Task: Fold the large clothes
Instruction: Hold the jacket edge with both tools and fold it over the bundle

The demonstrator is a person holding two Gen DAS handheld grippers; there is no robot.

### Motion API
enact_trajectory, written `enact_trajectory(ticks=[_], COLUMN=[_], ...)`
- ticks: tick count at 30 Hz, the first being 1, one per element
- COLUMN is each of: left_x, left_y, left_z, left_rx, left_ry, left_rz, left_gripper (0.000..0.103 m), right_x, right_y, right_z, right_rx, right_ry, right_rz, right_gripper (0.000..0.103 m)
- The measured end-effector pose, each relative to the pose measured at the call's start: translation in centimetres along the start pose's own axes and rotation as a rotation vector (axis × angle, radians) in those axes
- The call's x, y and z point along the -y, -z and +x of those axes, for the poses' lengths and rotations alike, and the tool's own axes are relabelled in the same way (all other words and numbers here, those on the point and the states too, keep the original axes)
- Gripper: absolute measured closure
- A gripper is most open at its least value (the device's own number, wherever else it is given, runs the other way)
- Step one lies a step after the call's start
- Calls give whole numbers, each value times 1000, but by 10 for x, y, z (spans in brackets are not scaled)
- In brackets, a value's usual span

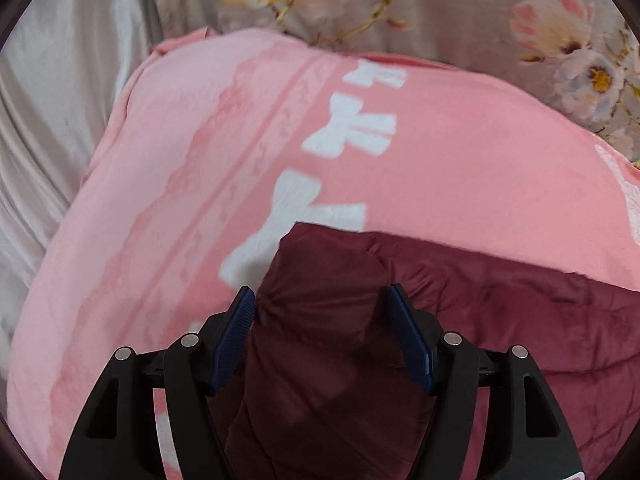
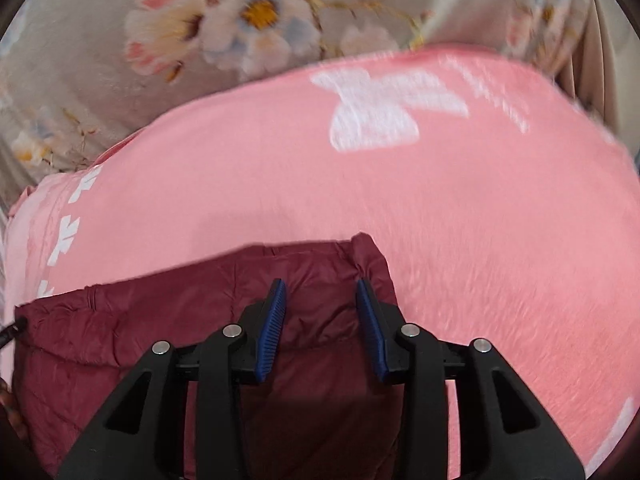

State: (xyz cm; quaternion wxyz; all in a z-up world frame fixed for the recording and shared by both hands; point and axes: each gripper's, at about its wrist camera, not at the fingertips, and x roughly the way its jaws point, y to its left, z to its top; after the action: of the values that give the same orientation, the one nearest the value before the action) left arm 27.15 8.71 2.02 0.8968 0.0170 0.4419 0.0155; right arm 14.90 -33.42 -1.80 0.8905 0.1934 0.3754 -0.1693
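Note:
A dark red padded jacket (image 1: 500,312) lies on a pink blanket with white bows (image 1: 460,168). My left gripper (image 1: 320,300) is shut on a bunched corner of the jacket, which fills the gap between its blue pads. In the right wrist view the jacket (image 2: 120,320) spreads to the left over the pink blanket (image 2: 500,240). My right gripper (image 2: 321,294) grips the jacket's other corner, the fabric pinched between its blue pads.
A beige floral sheet (image 1: 460,8) lies beyond the blanket and also shows in the right wrist view (image 2: 100,80). A plain pale sheet (image 1: 52,100) lies wrinkled at the left. A dark cord end (image 2: 12,332) pokes out at the jacket's left edge.

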Motion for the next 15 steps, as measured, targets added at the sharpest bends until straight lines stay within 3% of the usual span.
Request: enact_trajectory(ticks=[10,15], left_x=[-6,-5], left_y=[19,20], left_z=[19,22], left_rx=[29,32], left_ry=[-13,-22], left_rz=[-39,-42], left_gripper=[17,15], right_x=[8,8], right_y=[17,17], right_z=[-2,-1], right_rx=[27,31], right_ry=[20,18], right_rz=[3,5], right_gripper=[69,69])
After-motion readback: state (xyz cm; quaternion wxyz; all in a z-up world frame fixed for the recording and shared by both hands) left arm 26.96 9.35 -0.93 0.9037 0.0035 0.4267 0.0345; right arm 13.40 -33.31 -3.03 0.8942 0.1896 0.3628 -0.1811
